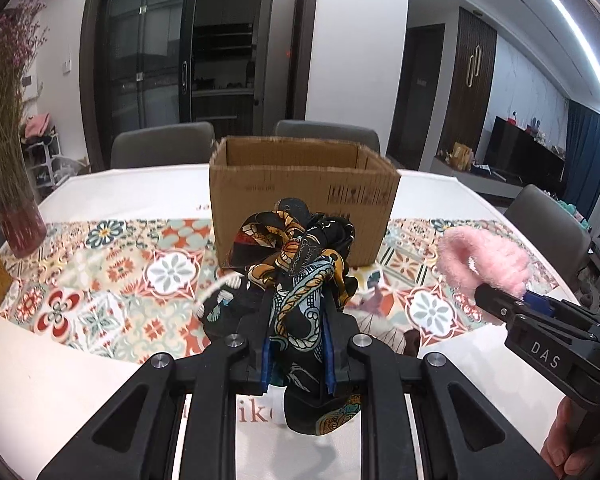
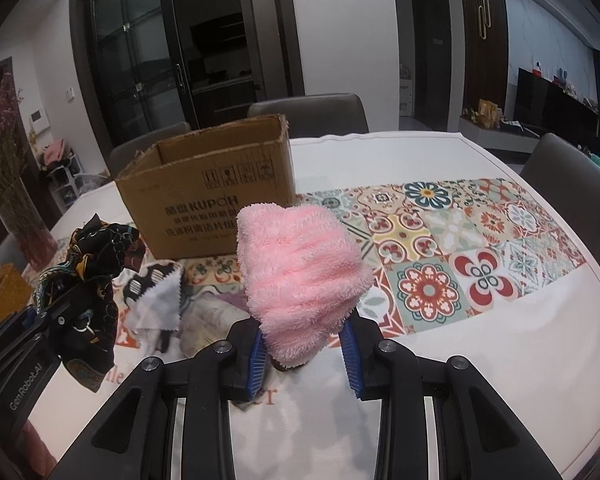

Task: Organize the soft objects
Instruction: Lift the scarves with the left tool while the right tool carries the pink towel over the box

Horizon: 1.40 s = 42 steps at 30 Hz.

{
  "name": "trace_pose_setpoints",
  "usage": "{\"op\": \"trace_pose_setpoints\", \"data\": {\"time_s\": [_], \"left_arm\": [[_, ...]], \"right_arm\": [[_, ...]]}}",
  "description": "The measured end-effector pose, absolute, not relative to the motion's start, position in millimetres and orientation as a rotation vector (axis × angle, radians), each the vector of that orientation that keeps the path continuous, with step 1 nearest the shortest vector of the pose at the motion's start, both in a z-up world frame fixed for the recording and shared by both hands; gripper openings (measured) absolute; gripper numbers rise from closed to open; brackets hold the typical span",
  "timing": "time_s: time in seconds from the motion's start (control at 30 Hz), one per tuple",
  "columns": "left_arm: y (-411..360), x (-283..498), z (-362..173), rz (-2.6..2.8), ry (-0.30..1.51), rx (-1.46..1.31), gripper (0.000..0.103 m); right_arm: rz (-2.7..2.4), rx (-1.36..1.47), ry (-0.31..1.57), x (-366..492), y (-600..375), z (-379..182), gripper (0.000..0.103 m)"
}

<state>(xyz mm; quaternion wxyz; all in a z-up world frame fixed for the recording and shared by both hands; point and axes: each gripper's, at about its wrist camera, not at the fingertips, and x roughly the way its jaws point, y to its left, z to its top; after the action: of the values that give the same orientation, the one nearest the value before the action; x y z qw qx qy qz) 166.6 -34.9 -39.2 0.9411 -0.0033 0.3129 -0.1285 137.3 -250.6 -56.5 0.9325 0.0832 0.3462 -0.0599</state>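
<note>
Grippers both loaded: your left gripper (image 1: pixel 296 344) pinches the patterned scarf (image 1: pixel 300 280), right gripper (image 2: pixel 304 354) squeezes the pink fluffy cloth (image 2: pixel 300 272), cardboard box (image 1: pixel 300 196) behind.

Home, open dining-living area: dining table (image 2: pixel 480 360) under patterned tile-print runner (image 2: pixel 460 248), grey upholstered chairs (image 1: pixel 162 144), vase of dried flowers (image 1: pixel 8 168), glass sliding doors (image 1: pixel 148 52), TV console (image 1: pixel 528 152) against far wall

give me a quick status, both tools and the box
Left tool shut on patterned scarf, lifted. Right tool shut on pink fluffy cloth, lifted. Cardboard box open, ahead. Small cloths on table, nothing blocking.
</note>
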Motion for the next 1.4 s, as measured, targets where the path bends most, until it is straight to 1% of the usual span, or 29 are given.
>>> {"op": "trace_pose_setpoints", "data": {"time_s": [0.27, 0.8, 1.17, 1.4], "left_arm": [[-26, 174, -8, -0.277, 0.581, -0.003, 0.021], [-19, 220, 36, -0.343, 0.564, 0.004, 0.021], [-27, 258, 75, -0.361, 0.518, 0.057, 0.021], [-39, 290, 92, -0.380, 0.537, 0.090, 0.021]], "right_arm": [[-0.083, 0.173, 0.641, 147, -241, -27, 0.034], [-0.026, 0.170, 0.557, 195, -230, 19, 0.034], [0.008, 0.168, 0.567, 242, -231, 49, 0.034], [0.029, 0.171, 0.615, 276, -235, 63, 0.034]]}}
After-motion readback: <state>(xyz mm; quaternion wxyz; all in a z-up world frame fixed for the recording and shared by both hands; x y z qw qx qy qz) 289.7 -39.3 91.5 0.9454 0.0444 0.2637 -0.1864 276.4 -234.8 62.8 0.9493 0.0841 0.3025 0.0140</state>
